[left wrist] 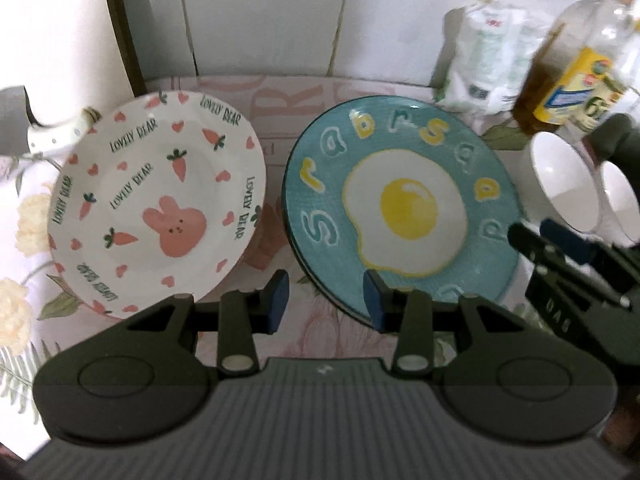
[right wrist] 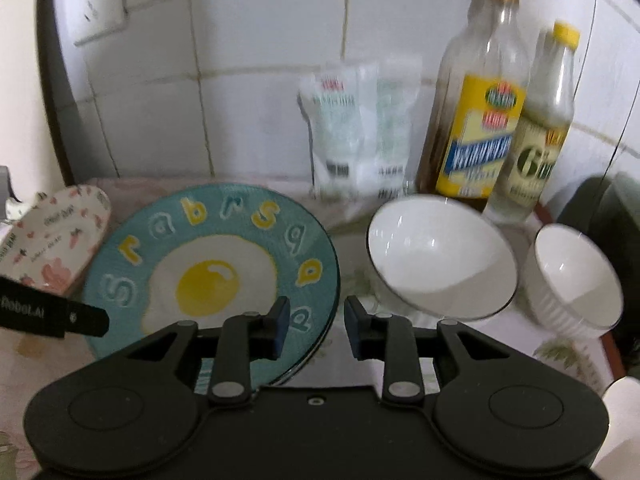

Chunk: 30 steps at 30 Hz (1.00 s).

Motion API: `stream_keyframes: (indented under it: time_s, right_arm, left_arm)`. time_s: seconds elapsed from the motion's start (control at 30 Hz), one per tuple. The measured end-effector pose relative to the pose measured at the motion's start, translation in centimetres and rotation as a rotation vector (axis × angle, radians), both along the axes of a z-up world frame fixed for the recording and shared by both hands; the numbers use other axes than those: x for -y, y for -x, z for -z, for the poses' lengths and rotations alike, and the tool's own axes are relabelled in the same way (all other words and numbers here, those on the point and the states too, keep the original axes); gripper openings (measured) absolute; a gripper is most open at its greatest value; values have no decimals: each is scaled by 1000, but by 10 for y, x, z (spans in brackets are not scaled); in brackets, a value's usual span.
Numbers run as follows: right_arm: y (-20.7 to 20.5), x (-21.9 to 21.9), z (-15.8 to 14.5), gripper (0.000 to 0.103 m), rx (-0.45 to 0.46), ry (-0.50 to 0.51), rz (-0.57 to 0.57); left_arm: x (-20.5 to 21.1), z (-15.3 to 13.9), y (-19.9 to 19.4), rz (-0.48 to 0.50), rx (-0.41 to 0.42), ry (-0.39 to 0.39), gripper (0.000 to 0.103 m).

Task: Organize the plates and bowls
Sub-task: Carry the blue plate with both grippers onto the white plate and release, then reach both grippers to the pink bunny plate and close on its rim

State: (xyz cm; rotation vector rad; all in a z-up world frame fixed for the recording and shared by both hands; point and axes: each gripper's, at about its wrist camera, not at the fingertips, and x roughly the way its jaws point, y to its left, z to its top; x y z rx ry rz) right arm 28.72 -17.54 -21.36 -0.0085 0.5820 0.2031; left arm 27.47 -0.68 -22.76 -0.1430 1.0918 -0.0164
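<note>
A teal plate with a fried-egg picture (left wrist: 404, 204) lies on the floral tablecloth, on top of another plate whose rim shows below it; it also shows in the right wrist view (right wrist: 212, 272). A white bunny-and-carrot plate (left wrist: 160, 200) lies to its left and shows in the right wrist view (right wrist: 56, 236). Two white bowls (right wrist: 440, 256) (right wrist: 572, 280) stand tilted to the right. My left gripper (left wrist: 326, 300) is open and empty, between the two plates' near edges. My right gripper (right wrist: 316, 326) is open and empty at the teal plate's right edge.
Two bottles (right wrist: 476, 120) (right wrist: 532, 136) and a white plastic bag (right wrist: 360, 128) stand against the tiled wall behind the bowls. A wall socket (right wrist: 92, 4) is at upper left. A dark appliance (right wrist: 608, 208) sits at the far right.
</note>
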Motion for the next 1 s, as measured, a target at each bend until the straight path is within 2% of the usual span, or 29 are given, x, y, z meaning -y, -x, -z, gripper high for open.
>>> stream_keyframes:
  time_s: [0.17,0.27,0.4,0.53,0.7,0.8,1.0]
  right_arm:
    - [27,0,-27,36,43,-68,-48]
    - [45,0,-44,43,41,-116,-86]
    - [68,-1,-66,48,19,-142,-128]
    - [86,-1,-86,56,9,-153,-160]
    - [101,-9,-101,70,18,-119,-169]
    - [107,-15,-106,77,9,-138,-198]
    - [117,-42,-106,79,-13,-200,-277]
  left_arm:
    - [-8,-30,25,43,44,9,41]
    - [-12,-54,42,76,77,13,41]
    - [-19,-85,63,112,121,-18,43]
    - [-33,-107,85,89,150,-75,48]
    - [-57,-118,104,81,144,-114,53]
    - [-76,-121,111,58,140,-118,55]
    - [-119,-119,120,25,113,-152,62]
